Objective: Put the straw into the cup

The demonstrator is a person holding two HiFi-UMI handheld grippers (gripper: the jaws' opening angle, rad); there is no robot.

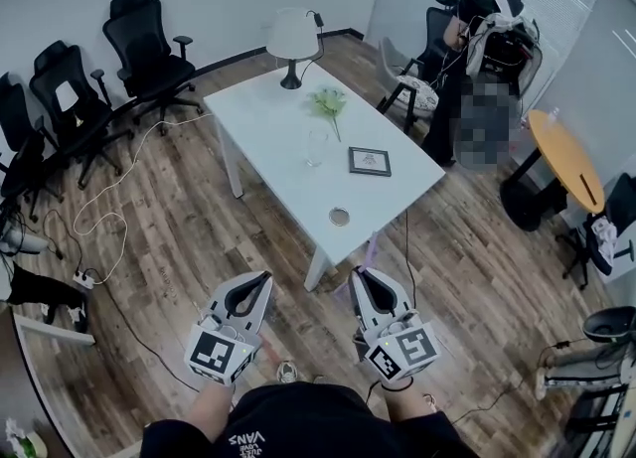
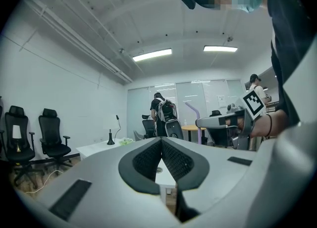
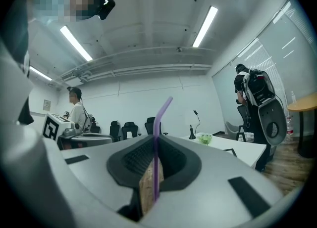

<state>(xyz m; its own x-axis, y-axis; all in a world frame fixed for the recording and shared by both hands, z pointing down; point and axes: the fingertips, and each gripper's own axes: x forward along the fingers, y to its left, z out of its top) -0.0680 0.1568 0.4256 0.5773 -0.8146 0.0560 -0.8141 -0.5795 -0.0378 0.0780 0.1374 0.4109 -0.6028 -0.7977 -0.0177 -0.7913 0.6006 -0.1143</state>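
**Setting.** A meeting room with a wood-plank floor (image 1: pixel 149 247). A white table (image 1: pixel 263 113) stands at the centre, with black office chairs (image 1: pixel 149 49) along the far left wall. A round orange table (image 1: pixel 566 158) is at the right, and a person with a backpack (image 1: pixel 492 19) stands at the far right.

**On the white table.** A lamp (image 1: pixel 291 39) stands at the far end, with a green sprig (image 1: pixel 328 101) just nearer. A clear cup (image 1: pixel 316 146) stands upright near the middle, and a framed picture (image 1: pixel 369 161) lies just to its right. A small round disc (image 1: pixel 340 216) lies toward the near end.

**Grippers.** Both are held level, off the near end of the table.
- **Left gripper** (image 2: pixel 161 140): the jaws are pressed together at the tips, with nothing between them.
- **Right gripper** (image 3: pixel 154 139): the jaws pinch a purple straw (image 3: pixel 156 123). It stands upright, and its bent top leans right above the jaws.

The straw is well apart from the cup.
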